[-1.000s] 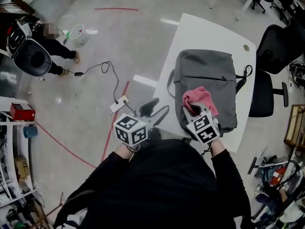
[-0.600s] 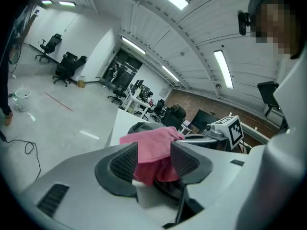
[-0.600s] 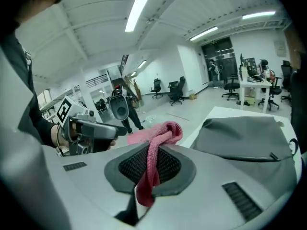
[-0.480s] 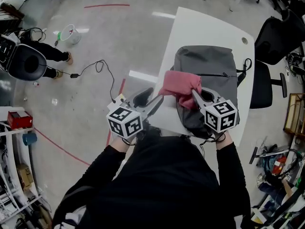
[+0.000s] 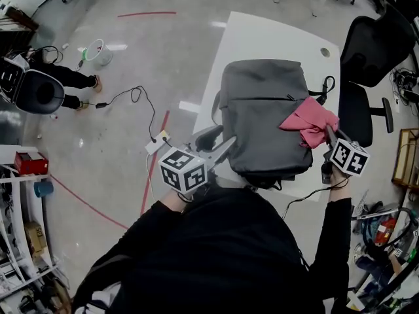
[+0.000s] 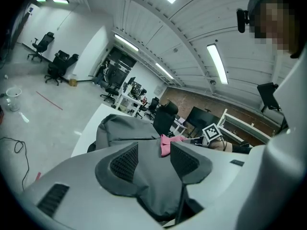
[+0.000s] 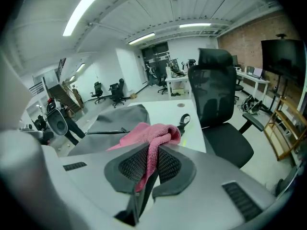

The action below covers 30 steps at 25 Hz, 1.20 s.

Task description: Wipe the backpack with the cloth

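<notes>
Pink cloth (image 5: 308,120) sits bunched on the right edge of the grey backpack (image 5: 262,116), part on the fabric, part sticking out past it twd the chair side. The right claw (image 5: 327,135) is clamped on it. In the right gripper view both pads are closed on a fold, w/ the rest of the cloth spilling fwd past the tips onto the pack.

The backpack lies flat on the white table (image 5: 262,34), w/ a zip line across its upper part and a black strap (image 5: 327,87) looping off its far right corner. Its near end is close to the table's near edge.

The left claw (image 5: 217,144) is at the pack's near-left corner, jaws apart. The left gripper view shows grey pack fabric btwn the pads, but can't tell if they touch it.

A black office chair (image 5: 370,51) stands just beside the table on the right. On the floor left of the table are a red tape line (image 5: 157,169) and a black cable (image 5: 131,97) running to a white plug block (image 5: 159,142). Further off is a white bucket (image 5: 99,49).
</notes>
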Each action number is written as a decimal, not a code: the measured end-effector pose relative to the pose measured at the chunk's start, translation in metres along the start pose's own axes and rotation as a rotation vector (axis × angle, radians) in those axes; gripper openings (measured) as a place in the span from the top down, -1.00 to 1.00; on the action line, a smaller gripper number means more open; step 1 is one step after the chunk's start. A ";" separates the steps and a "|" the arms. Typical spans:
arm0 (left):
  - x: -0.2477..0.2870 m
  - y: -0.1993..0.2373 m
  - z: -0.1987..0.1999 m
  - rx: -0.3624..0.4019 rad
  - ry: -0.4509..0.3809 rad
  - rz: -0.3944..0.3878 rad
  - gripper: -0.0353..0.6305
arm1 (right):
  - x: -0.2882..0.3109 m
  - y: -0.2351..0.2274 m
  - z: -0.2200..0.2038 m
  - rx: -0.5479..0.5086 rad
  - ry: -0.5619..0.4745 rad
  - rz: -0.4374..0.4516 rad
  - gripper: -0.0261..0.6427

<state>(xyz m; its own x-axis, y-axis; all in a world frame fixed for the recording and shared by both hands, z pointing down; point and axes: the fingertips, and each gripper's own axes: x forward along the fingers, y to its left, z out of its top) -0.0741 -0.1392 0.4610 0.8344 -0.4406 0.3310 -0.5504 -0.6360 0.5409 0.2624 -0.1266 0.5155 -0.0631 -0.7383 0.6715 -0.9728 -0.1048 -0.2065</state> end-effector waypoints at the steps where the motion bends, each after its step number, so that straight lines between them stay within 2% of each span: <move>1: 0.001 -0.003 -0.001 0.001 -0.002 0.004 0.22 | -0.006 -0.012 0.006 0.000 -0.015 -0.014 0.81; 5: 0.002 -0.003 -0.005 -0.001 -0.001 0.022 0.22 | -0.019 -0.018 0.035 -0.060 -0.096 -0.028 0.82; 9: -0.008 0.008 -0.008 -0.008 0.001 0.033 0.22 | -0.010 0.031 0.051 -0.202 -0.133 0.010 0.81; 15: -0.033 0.038 0.002 -0.022 -0.004 0.039 0.22 | 0.048 0.139 0.008 -0.304 0.014 0.157 0.81; 18: -0.052 0.062 0.007 -0.032 -0.007 0.054 0.22 | 0.071 0.193 -0.019 -0.373 0.110 0.209 0.81; 21: -0.071 0.089 0.011 -0.047 -0.007 0.075 0.22 | 0.085 0.256 -0.035 -0.430 0.161 0.291 0.81; 26: -0.094 0.121 0.018 -0.064 -0.017 0.099 0.22 | 0.096 0.349 -0.049 -0.448 0.176 0.460 0.81; 30: -0.108 0.134 0.025 -0.057 -0.034 0.129 0.23 | 0.089 0.397 -0.028 -0.379 0.102 0.602 0.81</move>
<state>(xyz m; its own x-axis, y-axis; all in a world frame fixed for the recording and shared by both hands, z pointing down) -0.2381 -0.1926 0.4784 0.7552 -0.5382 0.3741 -0.6494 -0.5363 0.5392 -0.1362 -0.2152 0.5136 -0.6156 -0.5274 0.5855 -0.7718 0.5536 -0.3128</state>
